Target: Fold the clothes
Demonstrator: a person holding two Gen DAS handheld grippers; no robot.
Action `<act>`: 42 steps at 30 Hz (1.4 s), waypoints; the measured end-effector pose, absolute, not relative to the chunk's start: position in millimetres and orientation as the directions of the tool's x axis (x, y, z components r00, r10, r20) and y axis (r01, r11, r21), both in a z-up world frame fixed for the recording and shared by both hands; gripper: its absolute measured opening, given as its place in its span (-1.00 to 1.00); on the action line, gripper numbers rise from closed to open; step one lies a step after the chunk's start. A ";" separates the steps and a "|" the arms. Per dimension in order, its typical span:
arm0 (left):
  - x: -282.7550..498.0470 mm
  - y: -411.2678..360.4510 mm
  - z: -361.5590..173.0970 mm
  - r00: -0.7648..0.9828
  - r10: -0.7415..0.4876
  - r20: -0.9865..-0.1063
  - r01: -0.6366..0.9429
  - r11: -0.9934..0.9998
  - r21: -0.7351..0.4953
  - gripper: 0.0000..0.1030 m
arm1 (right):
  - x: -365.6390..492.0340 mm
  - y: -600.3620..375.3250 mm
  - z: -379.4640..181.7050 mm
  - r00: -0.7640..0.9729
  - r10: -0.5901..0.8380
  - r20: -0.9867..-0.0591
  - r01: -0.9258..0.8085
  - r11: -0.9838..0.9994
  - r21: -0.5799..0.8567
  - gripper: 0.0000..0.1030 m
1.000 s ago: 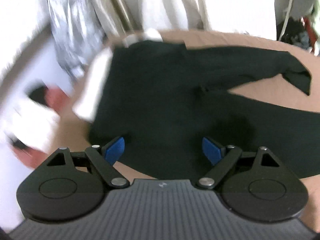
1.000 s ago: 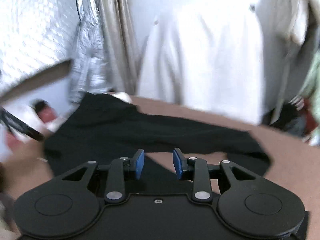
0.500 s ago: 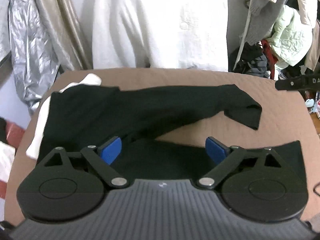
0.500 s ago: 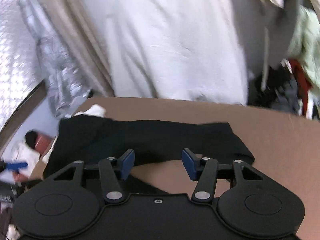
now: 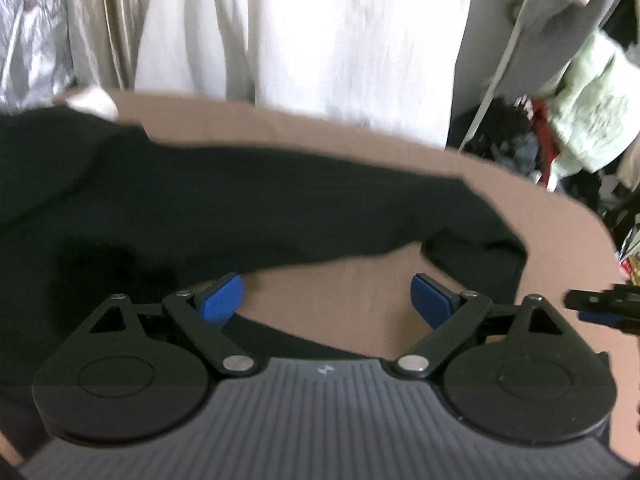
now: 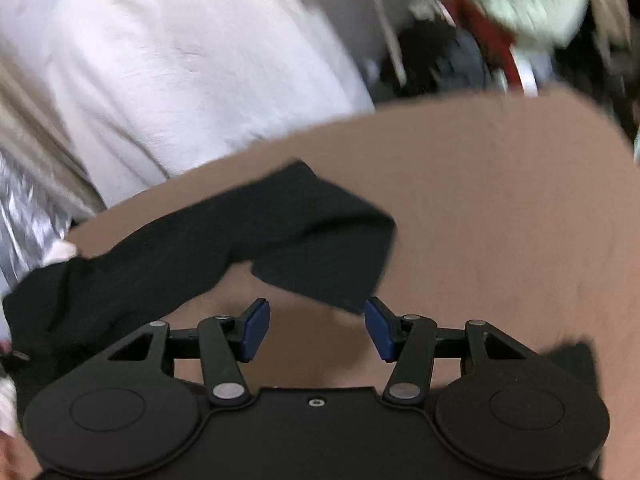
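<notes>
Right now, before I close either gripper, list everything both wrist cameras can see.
Black long-sleeved garment: one, black, spread on the table, sleeve reaching toward the right side; its cuff lies just ahead of the right gripper.
Brown table top: one, brown, under the garment.
Small white cloth: one, white, at the far left table corner, beside the garment.
White hanging fabric: one, white, behind the table.
Silver quilted sheet: one, silver, far left background.
Pale green padded item: one, pale green, in the clutter on the right; blurred.
Left gripper: one, black with blue pads, open, over the table between sleeve and body.
Right gripper: one, black with blue pads, open, holding nothing.
</notes>
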State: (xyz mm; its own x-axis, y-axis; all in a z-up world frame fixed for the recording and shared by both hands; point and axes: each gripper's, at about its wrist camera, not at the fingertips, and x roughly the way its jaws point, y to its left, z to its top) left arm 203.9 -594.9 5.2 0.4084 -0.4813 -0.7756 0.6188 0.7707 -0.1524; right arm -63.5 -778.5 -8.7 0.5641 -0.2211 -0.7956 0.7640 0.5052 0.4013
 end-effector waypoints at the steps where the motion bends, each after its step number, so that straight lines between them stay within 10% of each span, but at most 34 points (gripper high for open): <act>1: 204.9 -601.4 -6.0 0.399 -0.474 -0.785 0.626 0.766 -0.144 0.78 | -64.9 -780.7 -17.8 0.540 -0.193 -0.819 0.775 0.493 0.394 0.16; 9: 208.0 -634.6 -59.7 0.423 -0.440 -0.792 0.745 0.666 0.028 0.79 | -54.9 -784.6 -69.3 0.511 -0.149 -0.847 0.767 0.524 0.370 0.19; 22: 258.1 -623.4 -120.4 0.365 -0.502 -0.784 0.676 0.722 -0.147 0.80 | 18.1 -837.9 -119.5 0.646 -0.261 -0.718 0.692 0.596 0.407 0.28; 24: 266.0 -626.0 -125.7 0.367 -0.508 -0.779 0.669 0.726 -0.159 0.80 | 26.9 -841.4 -120.8 0.649 -0.290 -0.704 0.676 0.643 0.359 0.09; 26: 272.9 -629.9 -128.2 0.370 -0.514 -0.774 0.664 0.729 -0.166 0.80 | 23.8 -836.7 -116.8 0.619 -0.370 -0.693 0.676 0.701 0.229 -0.91; 30: 281.9 -629.8 -124.5 0.384 -0.550 -0.741 0.654 0.729 -0.202 0.80 | -2.7 -815.7 -76.9 0.563 -0.704 -0.432 0.706 0.682 -0.192 -0.93; 33: 285.2 -627.4 -117.4 0.372 -0.555 -0.744 0.661 0.722 -0.207 0.80 | -41.7 -815.2 -41.0 0.647 -0.693 -0.318 0.703 0.703 -0.102 -0.93; 38: 281.2 -626.7 -107.2 0.396 -0.520 -0.757 0.688 0.714 -0.131 0.80 | -35.9 -792.7 -79.9 0.489 -0.663 -0.567 0.654 0.709 -0.264 -0.92; 42: 276.5 -618.4 -97.4 0.401 -0.523 -0.752 0.687 0.715 -0.130 0.80 | -45.8 -797.6 -62.2 0.546 -0.602 -0.583 0.713 0.699 -0.055 -0.92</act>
State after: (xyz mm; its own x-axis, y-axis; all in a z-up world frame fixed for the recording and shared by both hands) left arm 276.5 -618.4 -97.4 0.4014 -0.5231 -0.7518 0.6874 0.7145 -0.1302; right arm -45.8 -797.6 -62.2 0.5455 -0.6025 -0.5826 0.7134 0.6987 -0.0545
